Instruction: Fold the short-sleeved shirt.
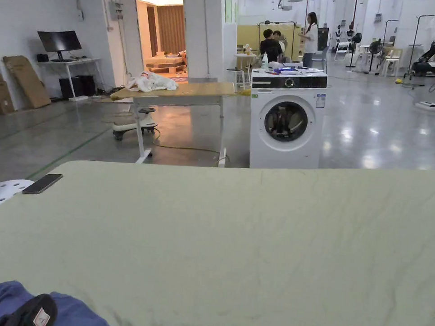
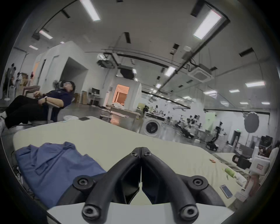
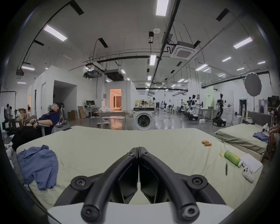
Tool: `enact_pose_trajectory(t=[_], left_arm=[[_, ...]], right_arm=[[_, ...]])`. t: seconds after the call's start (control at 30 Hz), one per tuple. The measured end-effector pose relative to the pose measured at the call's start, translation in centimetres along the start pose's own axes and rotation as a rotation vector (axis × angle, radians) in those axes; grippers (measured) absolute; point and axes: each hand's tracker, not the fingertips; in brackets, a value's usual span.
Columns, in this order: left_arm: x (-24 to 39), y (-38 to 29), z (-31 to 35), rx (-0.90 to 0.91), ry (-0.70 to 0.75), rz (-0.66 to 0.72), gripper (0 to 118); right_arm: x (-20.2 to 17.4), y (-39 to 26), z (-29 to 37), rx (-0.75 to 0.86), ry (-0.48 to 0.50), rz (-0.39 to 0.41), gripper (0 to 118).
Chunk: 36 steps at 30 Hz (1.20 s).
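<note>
both tools sit closest to their cameras: the left tool [image 2: 141, 149] and right tool [image 3: 138, 149] each have jaws pressed together with nothing between them, above the pale green bed [image 3: 106, 141]. crumpled and unfolded, the blue short-sleeved shirt [image 3: 39, 165] lies at the bed's near left corner, left of both tools. a green bottle [image 3: 231, 157] lies far right.

Left tool [image 2: 141, 149]: both jaws pressed together tip to tip, nothing between them, pointing forward and level. Right tool [image 3: 138, 149]: same, jaws closed flush on each other, empty, aimed straight ahead. Both held low and roughly parallel; the hands that hold them are out of frame.
</note>
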Motion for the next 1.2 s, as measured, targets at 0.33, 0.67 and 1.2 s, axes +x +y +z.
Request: enact_pose_trajectory(t=[0.33, 0.67, 1.2], left_arm=[[-2.4, 2.2, 6.1, 0.035, 0.193, -0.198, 0], [-8.7, 2.6, 4.1, -0.207, 0.247, -0.243, 48], [-24.1, -9.3, -20.3, -0.779, 0.377, -0.117, 85]], right_arm=[[-7.2, -0.6, -3.8, -0.017, 0.269, 0.013, 0], [-14.1, -2.7, -6.6, -0.127, 0.495, -0.044, 0], [-6.4, -7.2, -3.3, -0.379, 0.246, 0.041, 0]])
